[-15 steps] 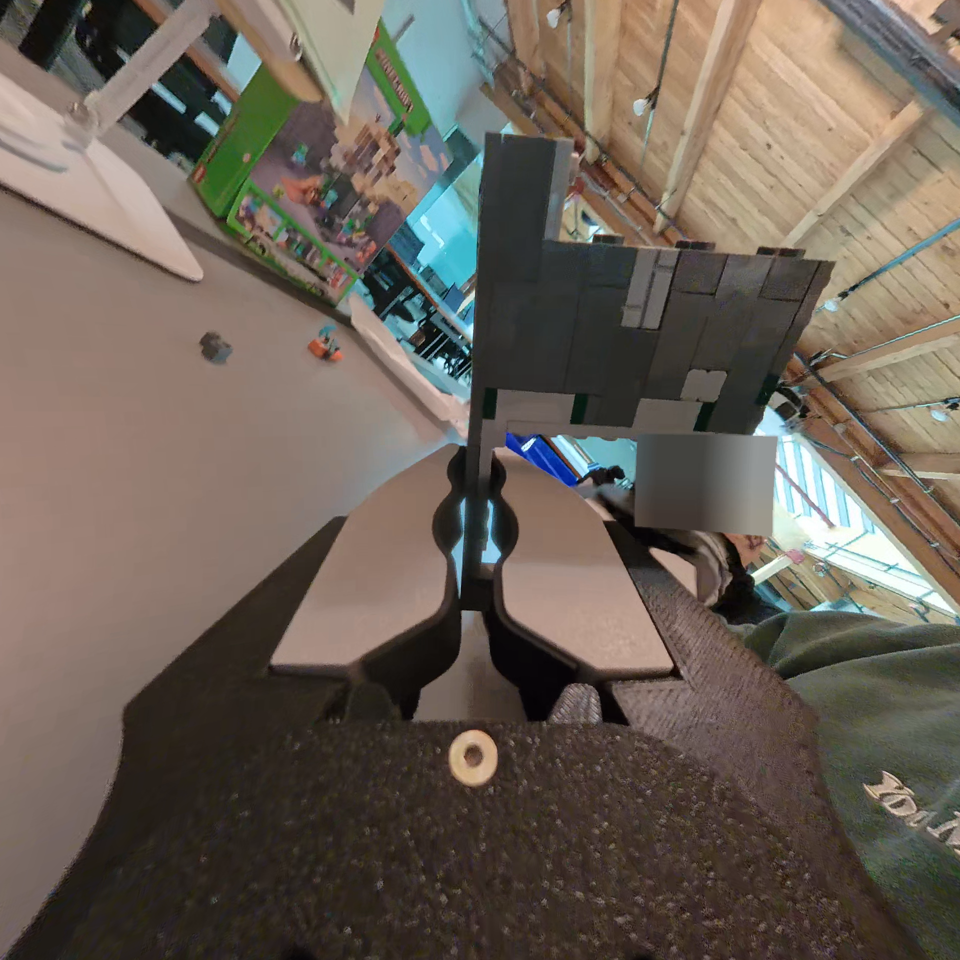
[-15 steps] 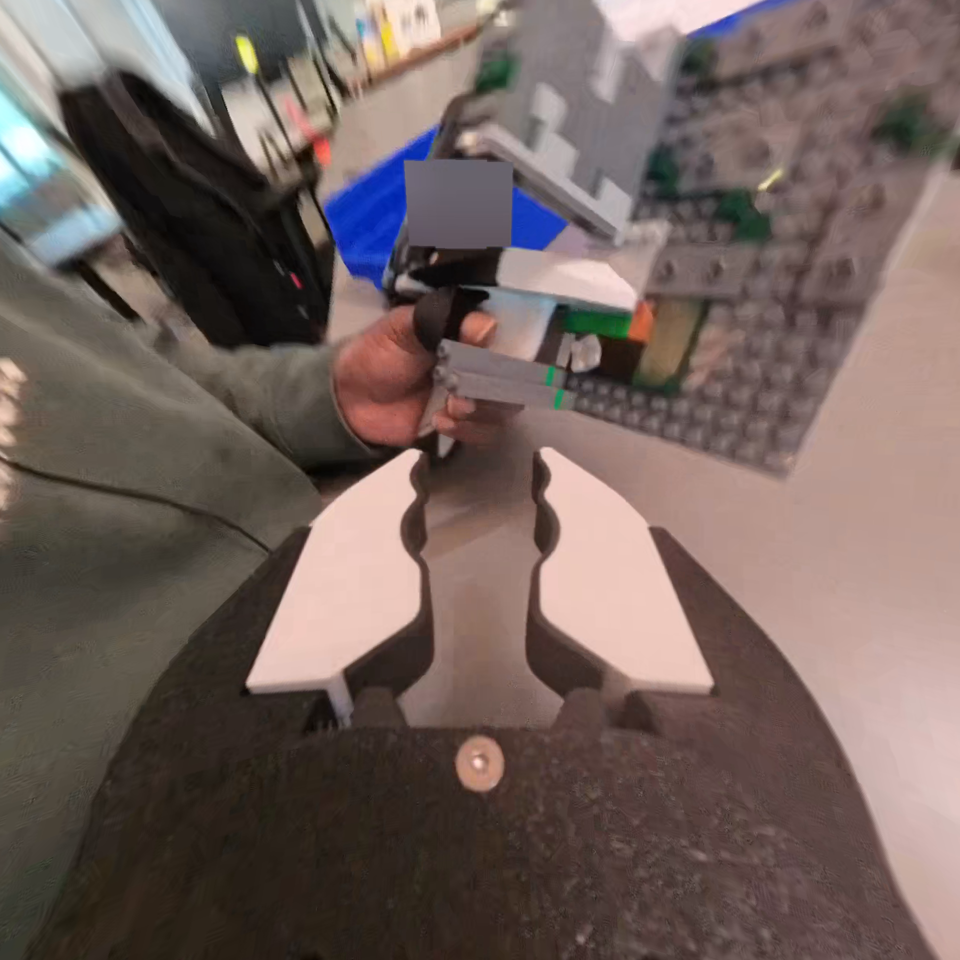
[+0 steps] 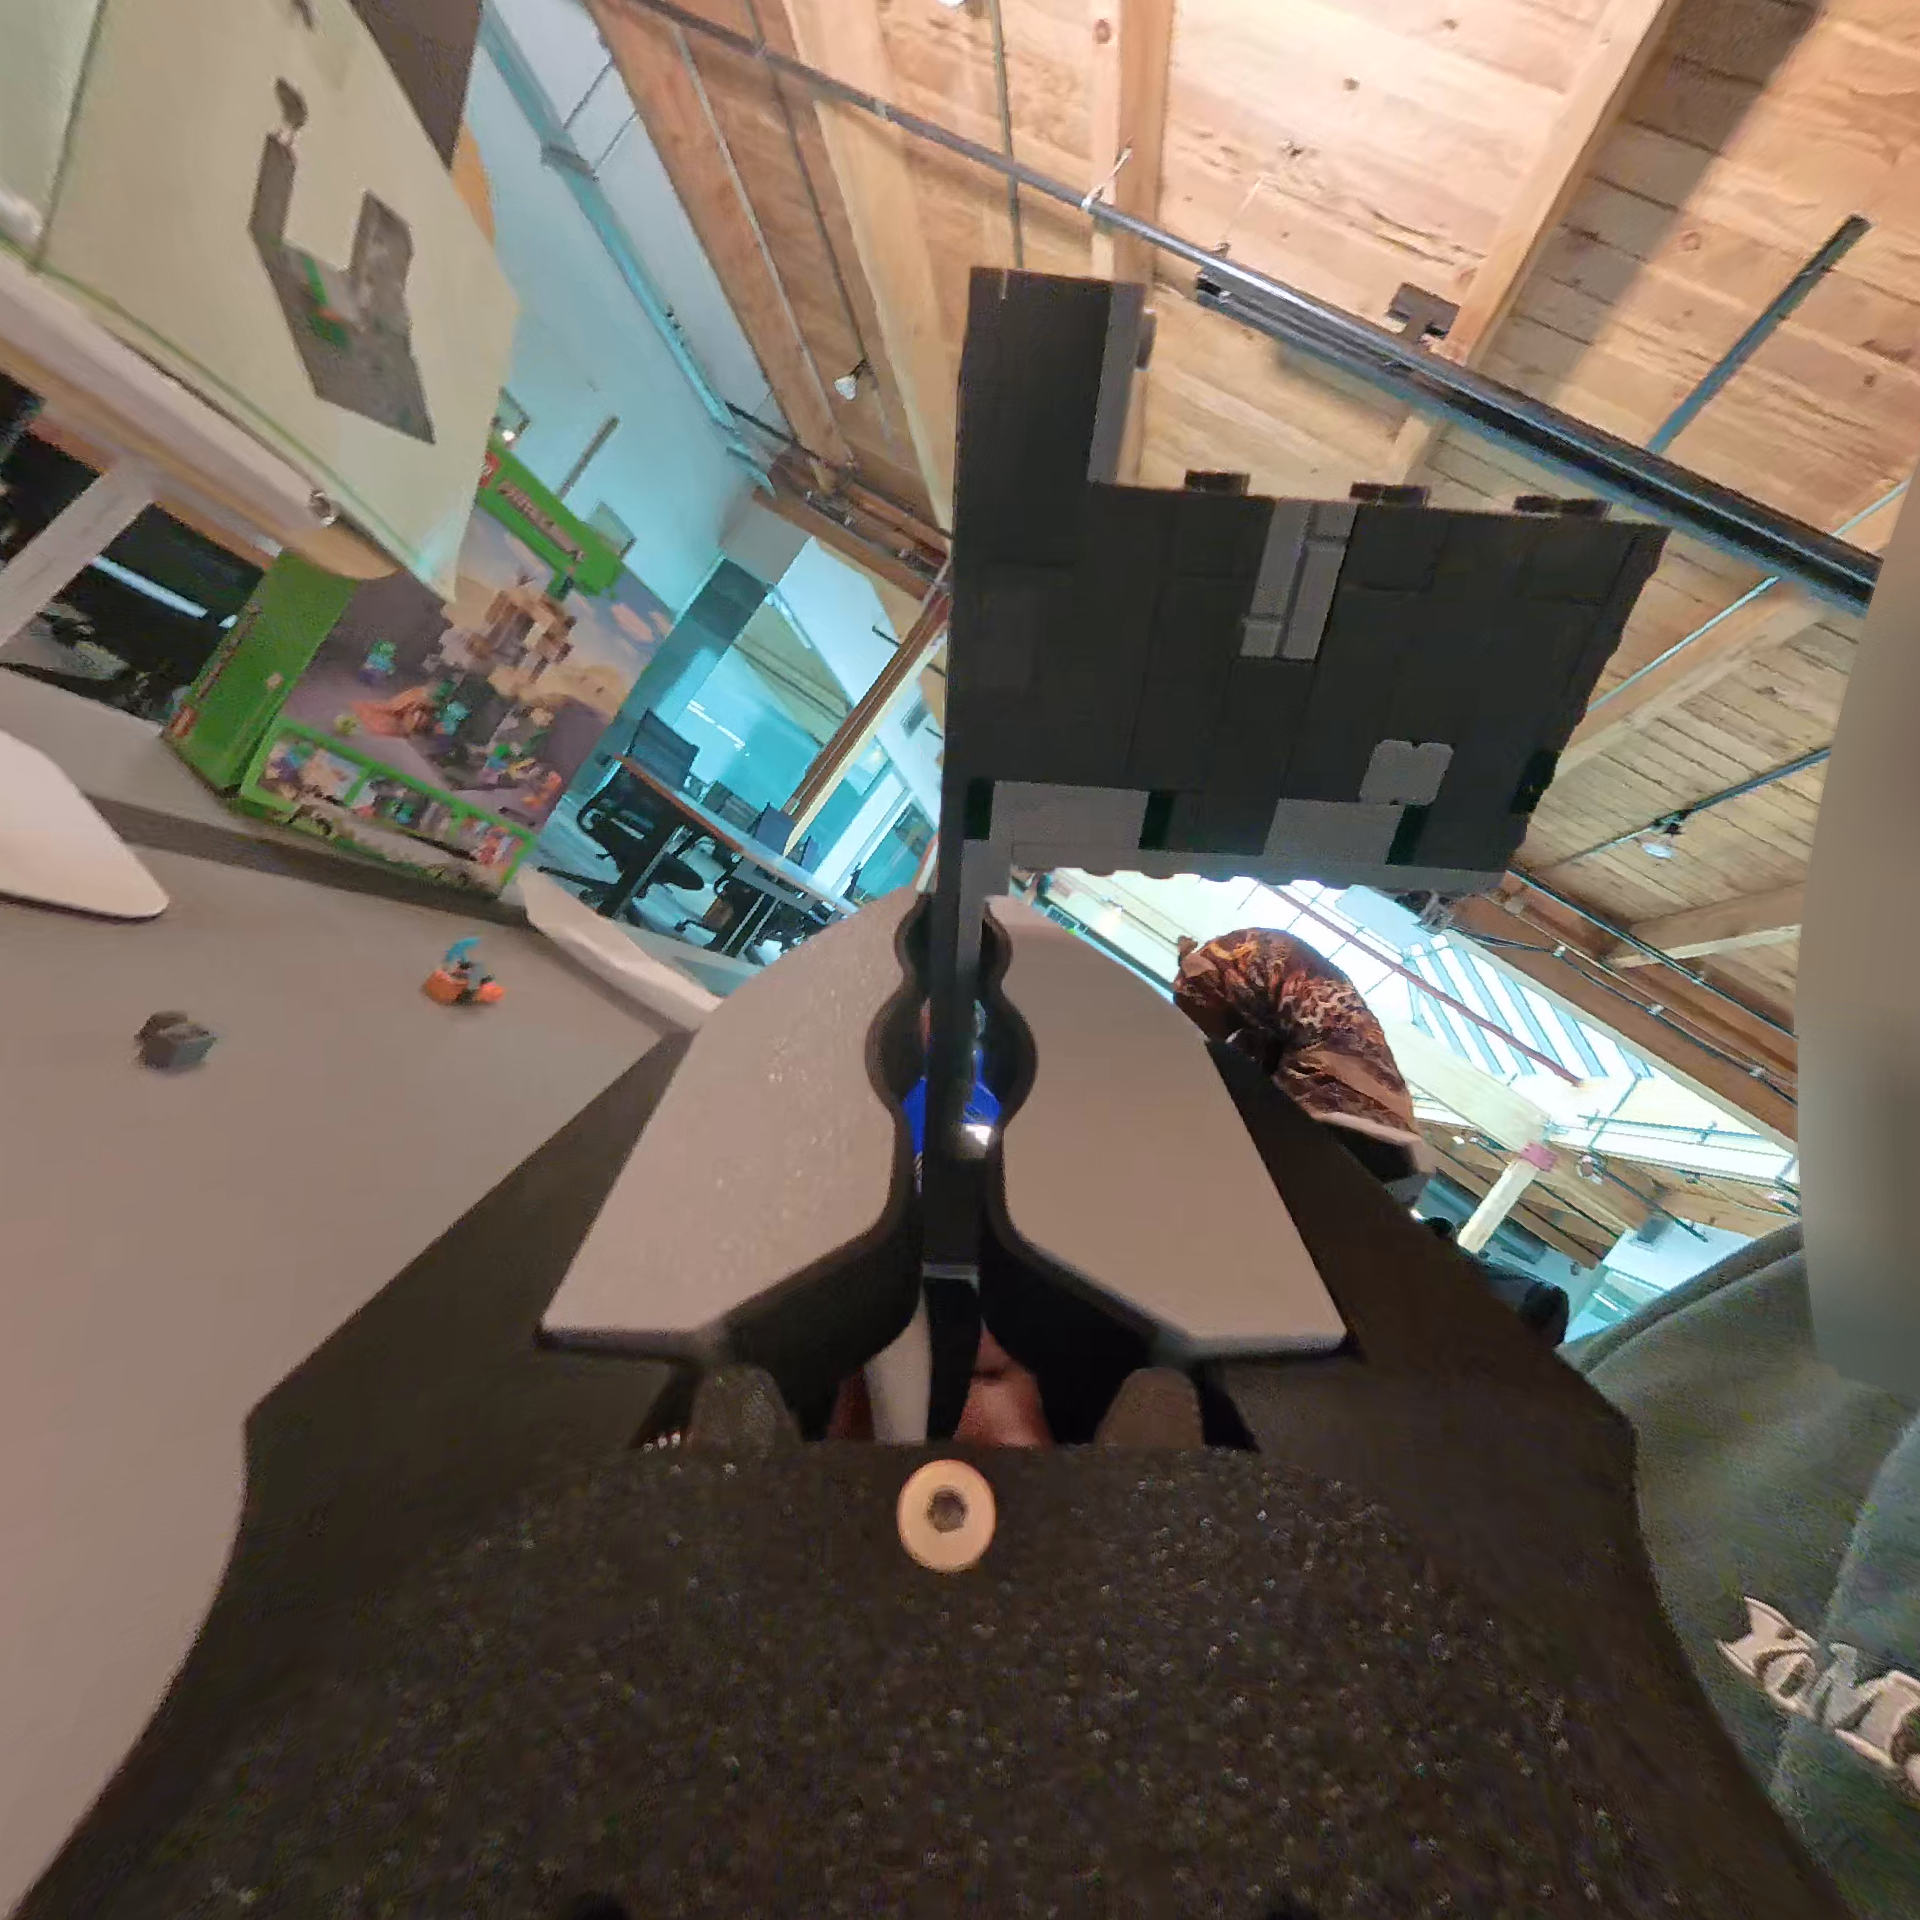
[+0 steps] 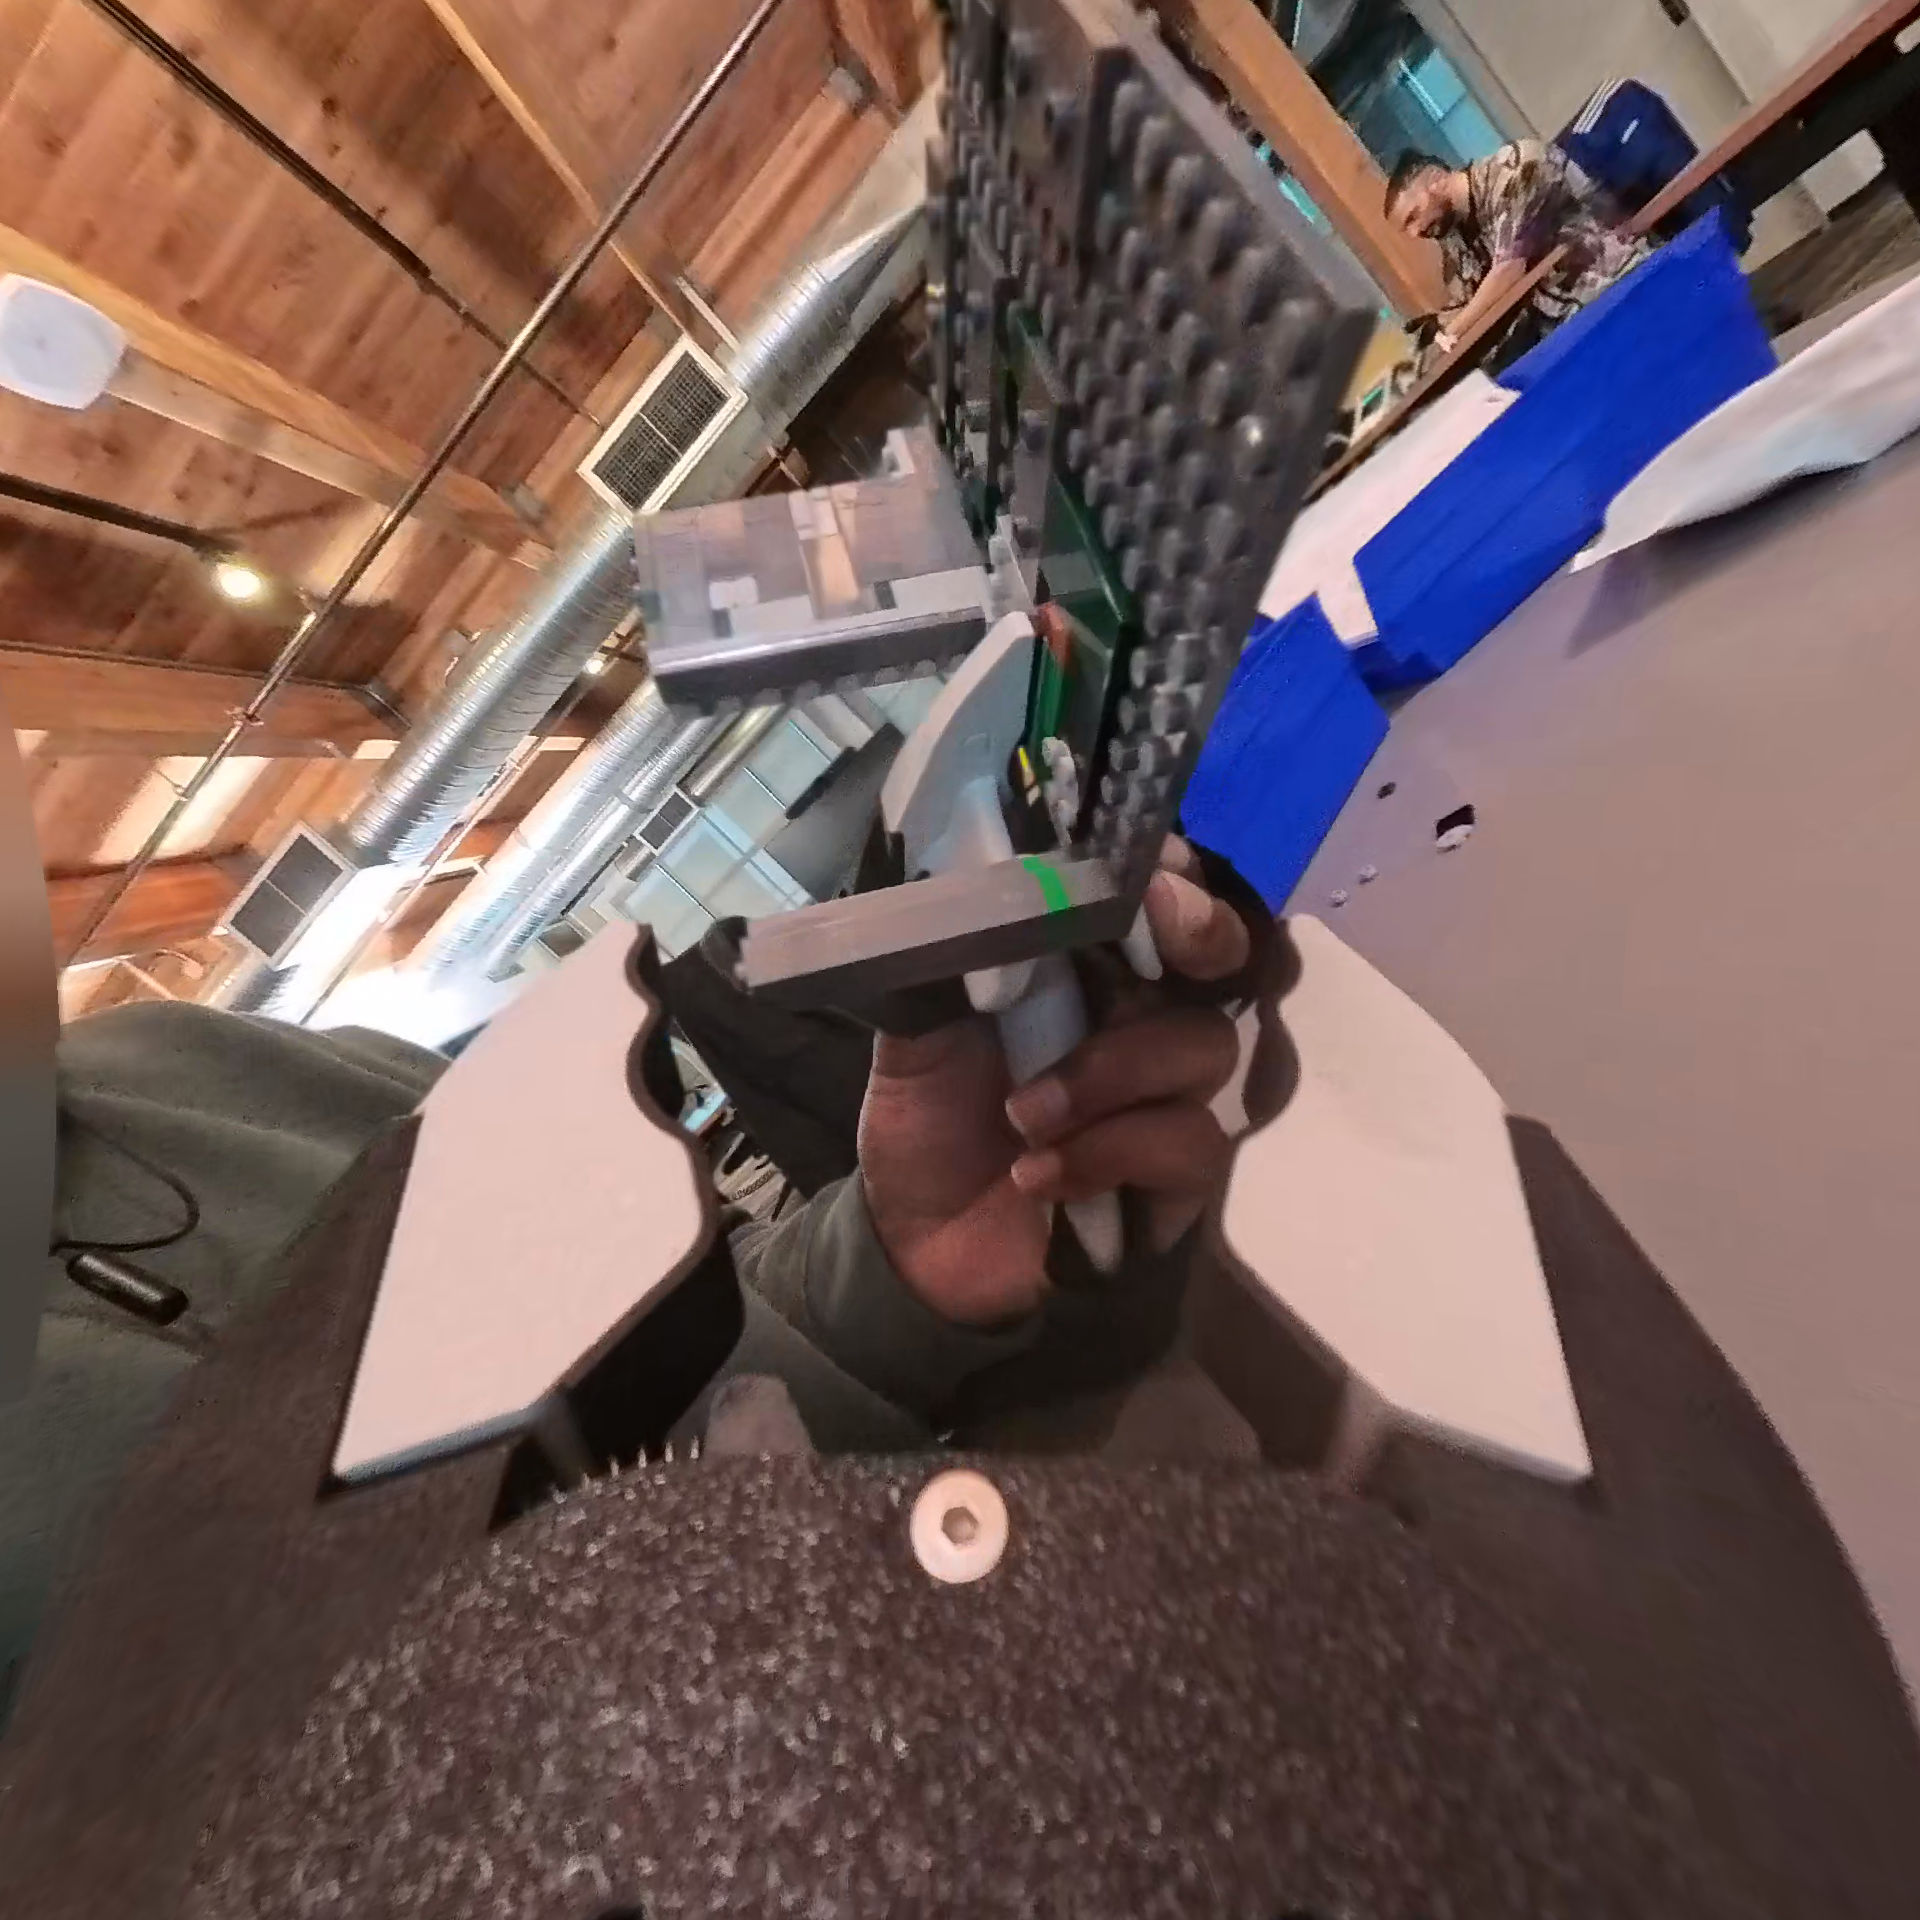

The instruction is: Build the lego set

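Observation:
My left gripper (image 3: 954, 935) is shut on the thin edge of the grey lego build (image 3: 1299, 665) and holds it up in the air. Its dark grey brick wall stretches right of the fingers. In the right wrist view the same build shows tilted on edge, with its studded baseplate (image 4: 1174, 343) facing right and the wall (image 4: 810, 582) jutting left. A hand (image 4: 1039, 1122) holds the left gripper (image 4: 966, 748) beneath it. My right gripper (image 4: 966, 977) is wide open and empty, a short way in front of that hand, touching nothing.
A green lego box (image 3: 405, 707) stands at the back of the grey table (image 3: 260, 1195), beside an instruction booklet (image 3: 312, 260) on a white stand. A small orange piece (image 3: 462, 977) and a dark grey piece (image 3: 175, 1039) lie loose. Blue bins (image 4: 1455, 582) and a seated person (image 4: 1496, 208) are at the right. Some 5 cm of space lies between my two pairs of fingers. Left tips and right tips are each some 25 cm from the dark grey piece (image 3: 175, 1039).
My right gripper has opened much wider. Both views have tilted up toward the ceiling, and the build now stands on edge higher in the right wrist view. The left gripper keeps its hold.

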Tool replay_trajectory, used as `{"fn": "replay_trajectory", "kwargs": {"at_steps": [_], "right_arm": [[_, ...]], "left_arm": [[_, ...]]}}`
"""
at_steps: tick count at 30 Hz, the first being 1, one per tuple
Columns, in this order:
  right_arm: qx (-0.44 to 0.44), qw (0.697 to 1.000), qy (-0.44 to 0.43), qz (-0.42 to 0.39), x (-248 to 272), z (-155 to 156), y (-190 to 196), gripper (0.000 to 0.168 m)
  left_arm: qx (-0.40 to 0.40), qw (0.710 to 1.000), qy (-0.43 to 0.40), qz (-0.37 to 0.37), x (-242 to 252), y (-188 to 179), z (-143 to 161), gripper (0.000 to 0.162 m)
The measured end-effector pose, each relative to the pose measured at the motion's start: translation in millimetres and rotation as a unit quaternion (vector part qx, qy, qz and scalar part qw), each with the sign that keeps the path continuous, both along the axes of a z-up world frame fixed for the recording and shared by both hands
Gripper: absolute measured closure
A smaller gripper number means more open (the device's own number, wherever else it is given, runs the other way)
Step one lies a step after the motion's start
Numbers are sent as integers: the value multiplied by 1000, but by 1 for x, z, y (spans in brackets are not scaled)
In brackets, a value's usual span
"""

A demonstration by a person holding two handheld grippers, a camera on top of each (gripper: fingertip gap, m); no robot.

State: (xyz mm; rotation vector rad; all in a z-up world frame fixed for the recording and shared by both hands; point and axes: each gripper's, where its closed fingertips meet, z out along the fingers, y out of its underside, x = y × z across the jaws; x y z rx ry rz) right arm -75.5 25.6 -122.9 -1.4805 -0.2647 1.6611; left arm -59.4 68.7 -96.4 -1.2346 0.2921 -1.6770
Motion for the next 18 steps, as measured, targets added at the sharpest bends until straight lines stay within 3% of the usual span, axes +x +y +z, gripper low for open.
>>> {"fn": "replay_trajectory", "kwargs": {"at_steps": [3,7,18], "right_arm": [[22,999,24,2,-1,7,-2,80],[55,998,35,-1,0,12,-7,94],[90,995,39,-10,4,16,-14,94]], "left_arm": [[20,1000,-3,-6,3,-8,6,156],[18,1000,-12,0,2,-9,9,155],[20,1000,-16,9,6,-17,14,155]]}}
